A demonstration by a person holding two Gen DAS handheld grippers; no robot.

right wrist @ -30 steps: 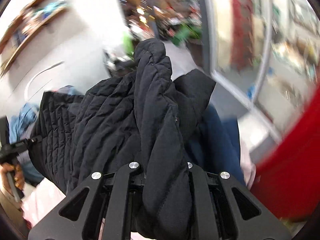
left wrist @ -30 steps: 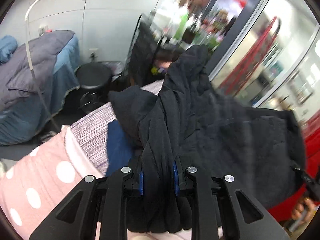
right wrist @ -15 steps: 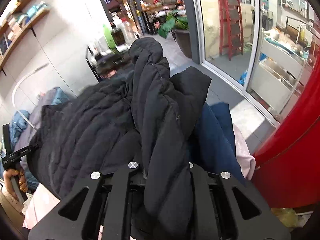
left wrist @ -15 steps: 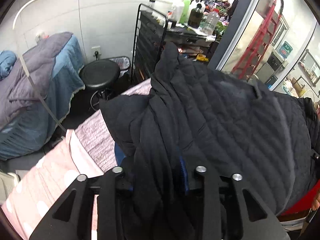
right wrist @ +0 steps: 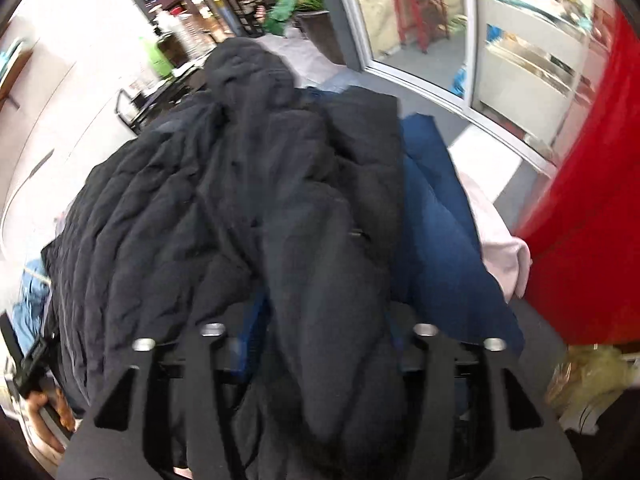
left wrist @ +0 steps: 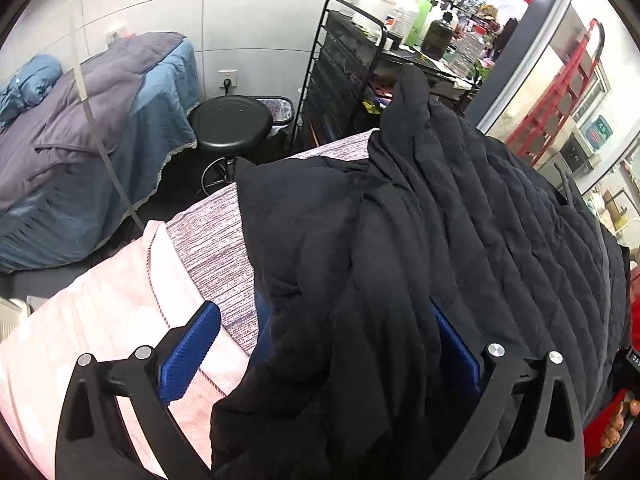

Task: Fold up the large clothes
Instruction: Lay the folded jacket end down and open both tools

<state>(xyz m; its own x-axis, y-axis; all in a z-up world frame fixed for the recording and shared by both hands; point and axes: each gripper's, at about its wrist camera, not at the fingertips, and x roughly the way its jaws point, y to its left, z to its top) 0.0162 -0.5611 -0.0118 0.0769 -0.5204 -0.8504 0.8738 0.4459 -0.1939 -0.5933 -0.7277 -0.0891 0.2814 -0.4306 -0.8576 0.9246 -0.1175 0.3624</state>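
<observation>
The left gripper (left wrist: 324,344) has its jaws spread wide, with blue pads (left wrist: 188,354) on the inner faces. A thick fold of the black quilted jacket (left wrist: 420,248) lies between them, resting against the right-hand pad, while the left-hand pad stands apart from the cloth. Beneath the jacket, a pink bed cover (left wrist: 100,320) lies nearest, then a grey striped cloth (left wrist: 212,240), with a sliver of a dark blue garment (left wrist: 262,320) showing at the jacket's edge. Beyond the bed stand a round black stool (left wrist: 230,124), a black wire rack (left wrist: 340,80) carrying bottles (left wrist: 424,12), and a second bed with a grey-blue quilt (left wrist: 100,92) against the wall.

In the right wrist view, the right gripper (right wrist: 320,332) has its jaws set fairly narrow around a bunched roll of the same jacket (right wrist: 248,184), which fills the gap between them. The blur leaves it unclear whether they are actually pressing the cloth. The jacket spreads away over the bed toward its far edge, its left part reaching toward the left hand (right wrist: 44,412) at the frame's lower left corner. The dark blue garment (right wrist: 436,220) lies just right of the jacket, over pale pink fabric (right wrist: 500,248). A red surface (right wrist: 592,200) rises at the right, and glass doors (right wrist: 420,20) stand farther off.
</observation>
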